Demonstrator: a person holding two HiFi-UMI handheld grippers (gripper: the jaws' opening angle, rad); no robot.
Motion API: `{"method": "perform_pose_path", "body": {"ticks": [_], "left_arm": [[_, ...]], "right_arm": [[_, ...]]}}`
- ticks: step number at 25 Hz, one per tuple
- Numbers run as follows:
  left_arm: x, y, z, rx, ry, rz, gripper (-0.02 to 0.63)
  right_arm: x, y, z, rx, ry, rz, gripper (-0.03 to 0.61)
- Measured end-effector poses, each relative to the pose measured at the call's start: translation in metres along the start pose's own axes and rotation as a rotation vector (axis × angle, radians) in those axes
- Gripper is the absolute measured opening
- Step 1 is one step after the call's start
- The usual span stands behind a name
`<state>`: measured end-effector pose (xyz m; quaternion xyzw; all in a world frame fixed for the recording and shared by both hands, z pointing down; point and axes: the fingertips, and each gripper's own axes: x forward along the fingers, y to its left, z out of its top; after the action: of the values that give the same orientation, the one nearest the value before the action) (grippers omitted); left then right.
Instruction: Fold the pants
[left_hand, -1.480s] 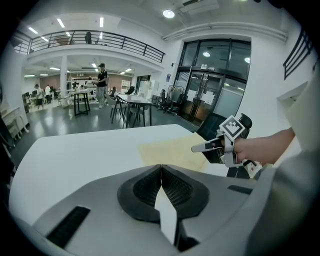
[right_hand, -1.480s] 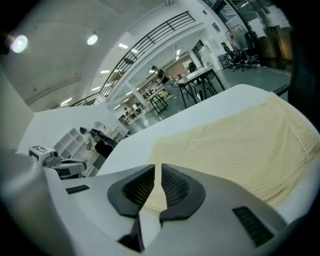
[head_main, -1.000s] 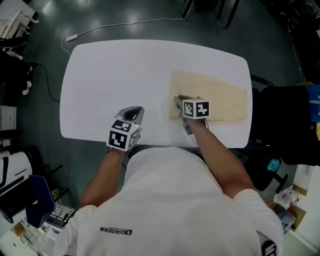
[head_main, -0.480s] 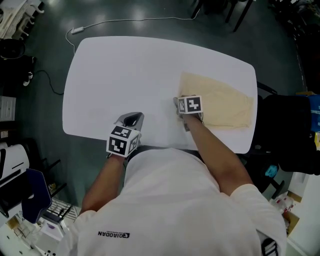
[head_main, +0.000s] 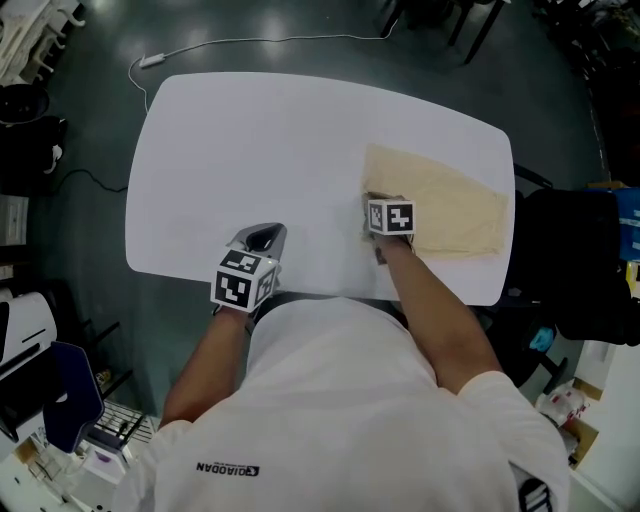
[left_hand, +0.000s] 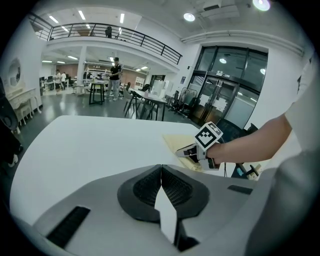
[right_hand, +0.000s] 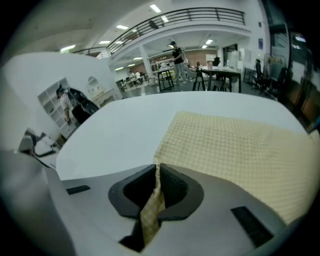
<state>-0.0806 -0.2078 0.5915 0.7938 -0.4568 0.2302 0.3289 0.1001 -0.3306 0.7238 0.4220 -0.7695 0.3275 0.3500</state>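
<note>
The beige pants (head_main: 450, 200) lie folded flat on the right part of the white table (head_main: 250, 150). My right gripper (head_main: 373, 200) is at their left edge. In the right gripper view its jaws have just been closing and now pinch a fold of the checked fabric (right_hand: 240, 145) at the right gripper (right_hand: 157, 170). My left gripper (head_main: 262, 234) hovers near the table's front edge, well left of the pants. Its jaws meet with nothing between them, as the left gripper (left_hand: 161, 167) shows in its own view, which also shows the right gripper (left_hand: 189, 151) on the pants (left_hand: 176, 141).
A white cable (head_main: 260, 42) runs across the dark floor beyond the table. A black chair (head_main: 570, 250) stands against the table's right side. The table's left half is bare white surface. Tables and people (left_hand: 115, 75) stand far off in the hall.
My right gripper has shifted a little to the right along the pants' left edge. The left gripper has stayed near the table's front edge.
</note>
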Motion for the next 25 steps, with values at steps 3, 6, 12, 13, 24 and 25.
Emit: {"method": "perform_pose_path", "body": {"ticks": [3, 6, 12, 13, 24, 25], "left_arm": [[-0.005, 0.01, 0.006, -0.014, -0.013, -0.004, 0.028], [-0.01, 0.017, 0.013, 0.001, -0.024, -0.006, 0.028], [0.006, -0.009, 0.03, 0.069, -0.033, -0.049, 0.028], [0.011, -0.018, 0.034, 0.083, -0.035, -0.054, 0.028], [0.034, -0.099, 0.066, 0.115, -0.069, -0.054, 0.028], [0.037, -0.108, 0.067, 0.122, -0.067, -0.057, 0.028]], "right_arm": [[-0.013, 0.0, 0.007, 0.152, -0.07, 0.065, 0.041], [-0.037, 0.001, 0.022, 0.244, -0.162, 0.107, 0.041], [-0.089, -0.02, 0.039, 0.459, -0.325, 0.206, 0.04], [-0.099, -0.026, 0.042, 0.49, -0.351, 0.227, 0.04], [-0.199, -0.077, 0.06, 0.658, -0.514, 0.44, 0.04], [-0.206, -0.082, 0.06, 0.661, -0.526, 0.45, 0.04]]}}
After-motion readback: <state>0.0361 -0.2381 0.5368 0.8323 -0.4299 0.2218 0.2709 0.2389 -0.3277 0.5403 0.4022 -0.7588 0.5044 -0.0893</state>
